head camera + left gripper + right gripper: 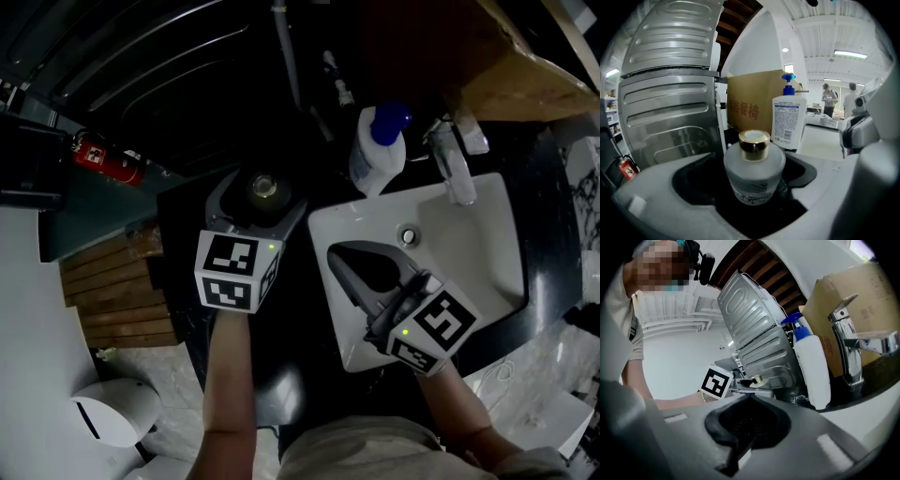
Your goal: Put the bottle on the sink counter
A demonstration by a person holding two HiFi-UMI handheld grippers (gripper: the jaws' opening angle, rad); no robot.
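L gripper (264,197) jaws released round gold-cap bottle (753,171) on counter (178,246); R gripper (750,399) jaws clenched, empty; box (750,105) reads 餐椅

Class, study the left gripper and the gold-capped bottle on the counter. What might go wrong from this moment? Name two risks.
1. The left gripper has its open jaws either side of the bottle, which stands on the dark counter; a crooked pull-back might clip and topple it.
2. The pump bottle stands beyond it by the sink; pushing forward could knock it over.
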